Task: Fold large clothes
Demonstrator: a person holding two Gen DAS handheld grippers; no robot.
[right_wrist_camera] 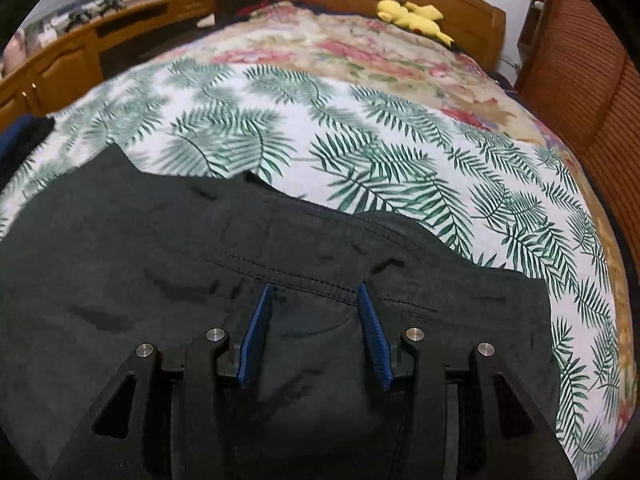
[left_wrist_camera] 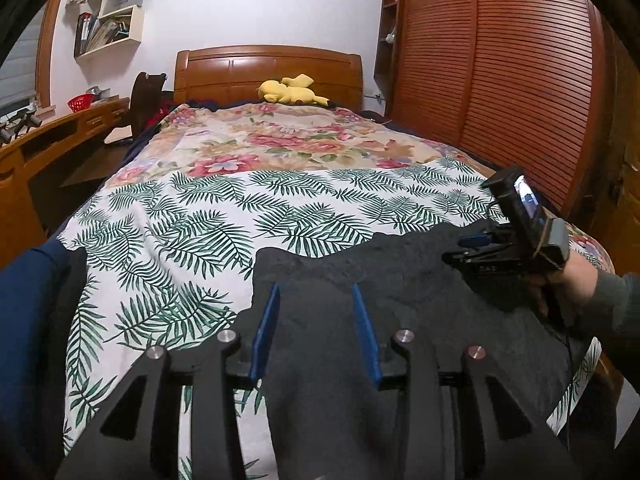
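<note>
Hovered spread over black garment (right_wrist_camera: 200, 280): left gripper (left_wrist_camera: 316, 292), right gripper (right_wrist_camera: 316, 292). Cut off at bottom edge; shape unclear.

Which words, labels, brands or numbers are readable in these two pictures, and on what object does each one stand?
No text can be read with certainty.
Right gripper: small raised marks on its black body, too small to read.
Small screen above that gripper: lit, content blurred.
Binders on the wall shelf: any spine labels are too small.
Dark garment: no label visible.

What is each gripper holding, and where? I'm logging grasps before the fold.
Nothing. The left gripper and right gripper both stand open over the dark garment, with no cloth pinched.
</note>
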